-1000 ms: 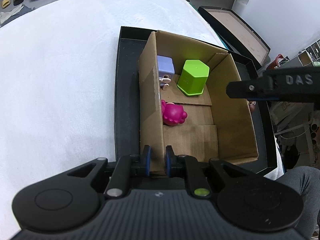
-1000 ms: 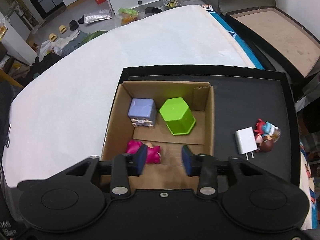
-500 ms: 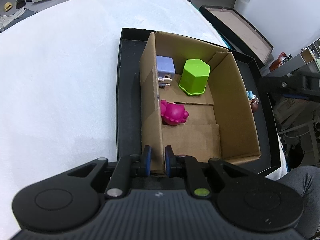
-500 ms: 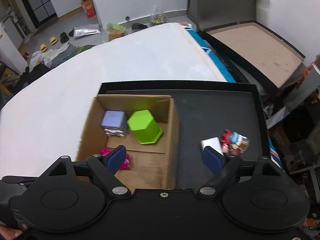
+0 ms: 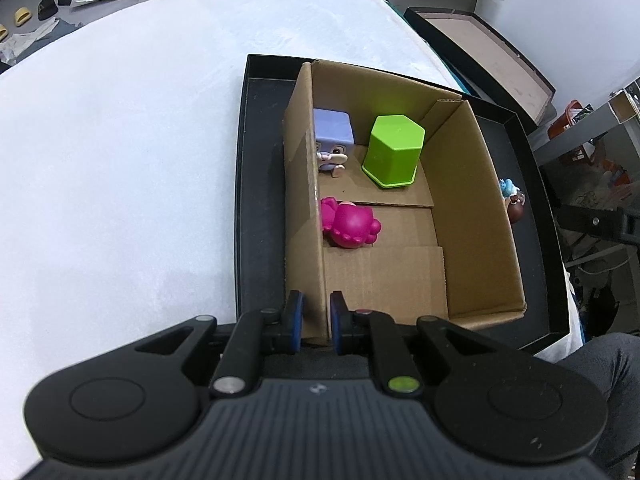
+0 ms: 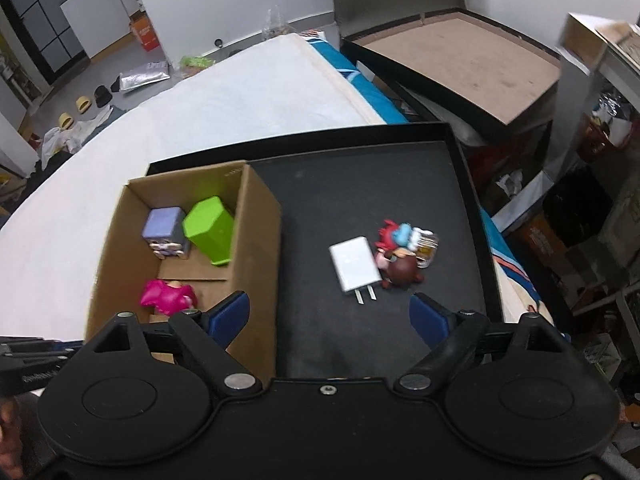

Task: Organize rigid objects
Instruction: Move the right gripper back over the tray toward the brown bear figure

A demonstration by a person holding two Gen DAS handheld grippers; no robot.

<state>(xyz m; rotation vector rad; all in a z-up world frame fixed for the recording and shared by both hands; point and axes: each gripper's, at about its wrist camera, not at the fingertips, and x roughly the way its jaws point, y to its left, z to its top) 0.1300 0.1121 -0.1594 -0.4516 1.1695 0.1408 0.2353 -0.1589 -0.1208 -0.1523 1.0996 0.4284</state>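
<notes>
Black tongs (image 6: 330, 314) with blue pads (image 6: 230, 314), silver screws, one green dot

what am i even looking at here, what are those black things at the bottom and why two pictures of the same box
The black shapes are two hand-held grippers with blue-padded jaws; a person carries one in each hand, and each has a camera looking along its jaws.

The left gripper is shut on the near wall of the open brown cardboard box, steadying it. The right gripper holds nothing; its jaws have just been opening above the shallow black tray.

In the box: a lilac cube-headed figurine, an upturned lime green hexagonal cup and a magenta toy figure. On the tray beside the box: a white plug-in charger touching a small cluster of colourful figurines.
</notes>
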